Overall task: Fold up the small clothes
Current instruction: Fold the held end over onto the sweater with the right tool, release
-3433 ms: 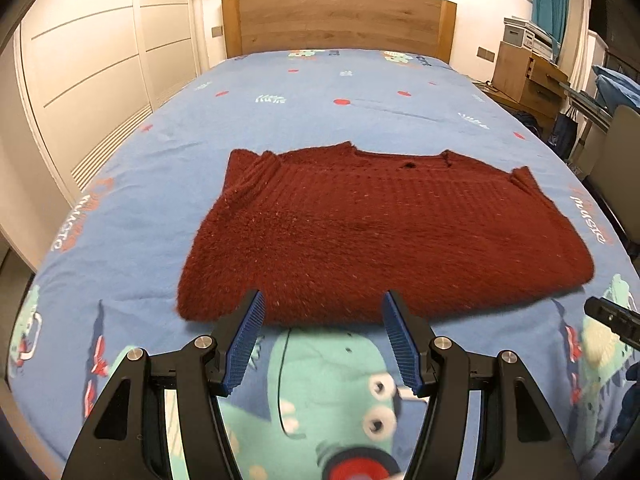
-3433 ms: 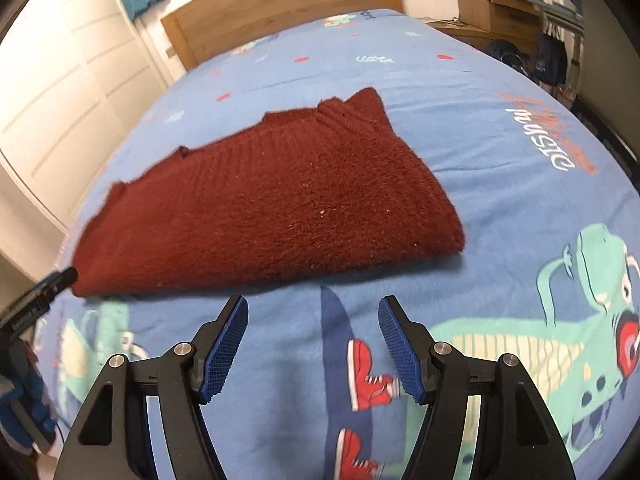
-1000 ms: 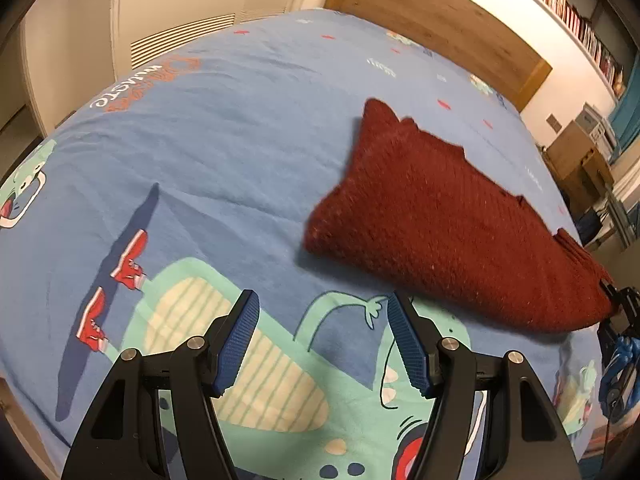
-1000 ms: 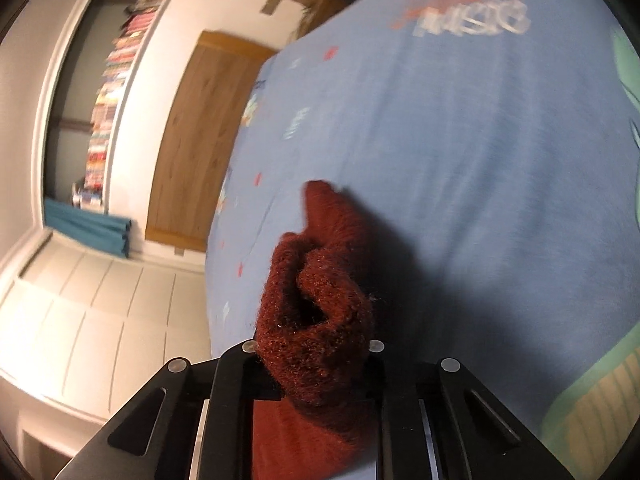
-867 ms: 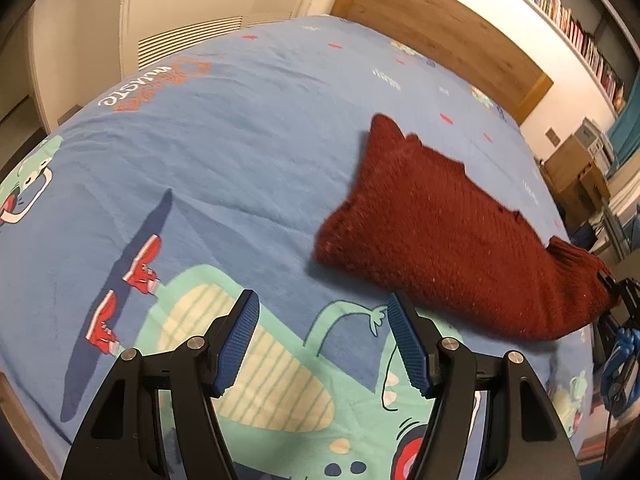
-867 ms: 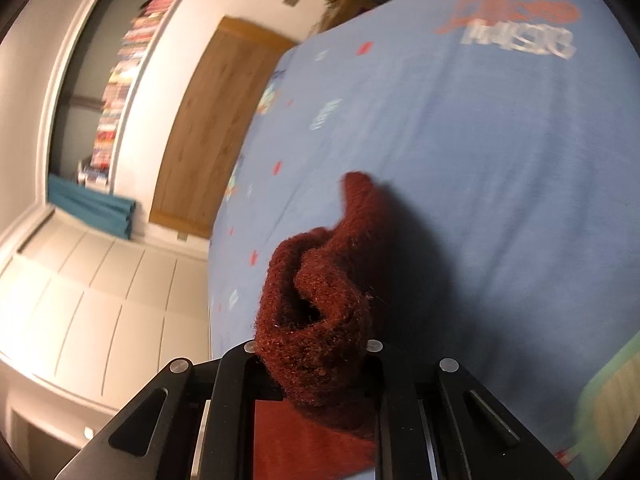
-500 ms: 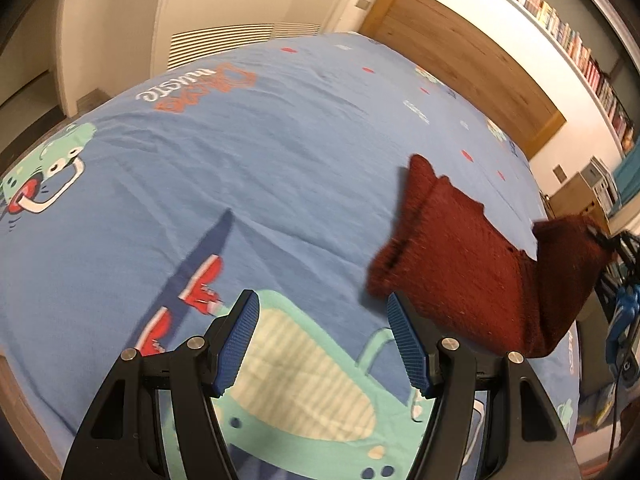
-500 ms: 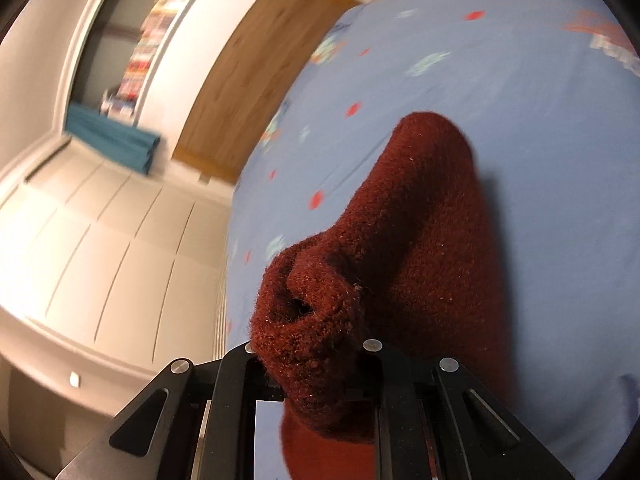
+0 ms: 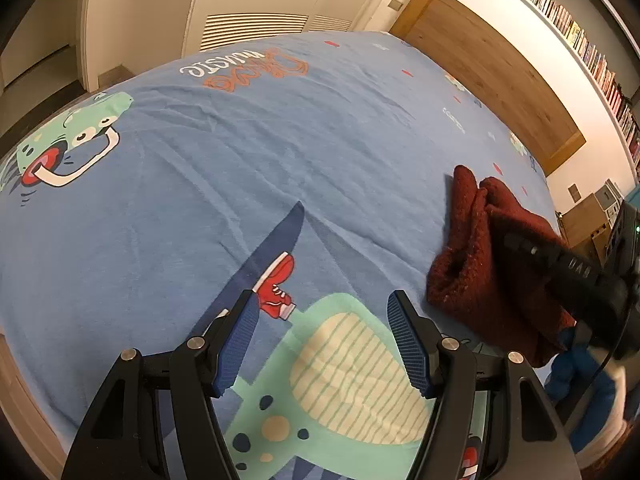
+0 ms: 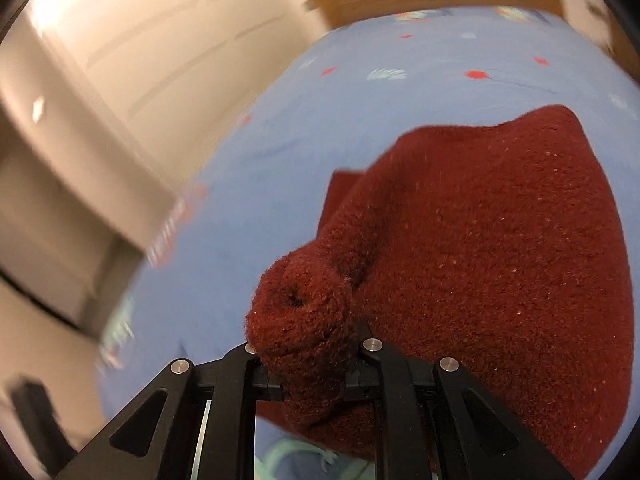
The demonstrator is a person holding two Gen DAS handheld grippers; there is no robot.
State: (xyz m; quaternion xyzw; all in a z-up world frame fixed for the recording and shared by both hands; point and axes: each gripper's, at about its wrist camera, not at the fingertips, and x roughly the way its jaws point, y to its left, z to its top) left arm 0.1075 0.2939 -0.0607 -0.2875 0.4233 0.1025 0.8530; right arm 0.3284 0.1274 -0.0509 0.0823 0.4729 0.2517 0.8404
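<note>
A dark red knit sweater (image 9: 472,264) lies on the blue printed bedsheet (image 9: 240,152) at the right of the left wrist view. My right gripper (image 10: 306,354) is shut on a bunched edge of the sweater (image 10: 480,248) and holds it above the rest of the garment, doubled over itself. In the left wrist view the right gripper's black body (image 9: 560,264) reaches over the sweater. My left gripper (image 9: 320,344) is open and empty, above the dinosaur print, left of the sweater and not touching it.
A wooden headboard (image 9: 488,64) stands at the far end of the bed. White wardrobe doors (image 9: 256,4) line the left side. A bookshelf (image 9: 580,40) runs high on the wall. The bed's near edge (image 9: 24,368) is at lower left.
My right gripper has carried the sweater's held edge across over the rest of the garment, folding it narrower. My left gripper has stayed open and swung further left, away from the sweater.
</note>
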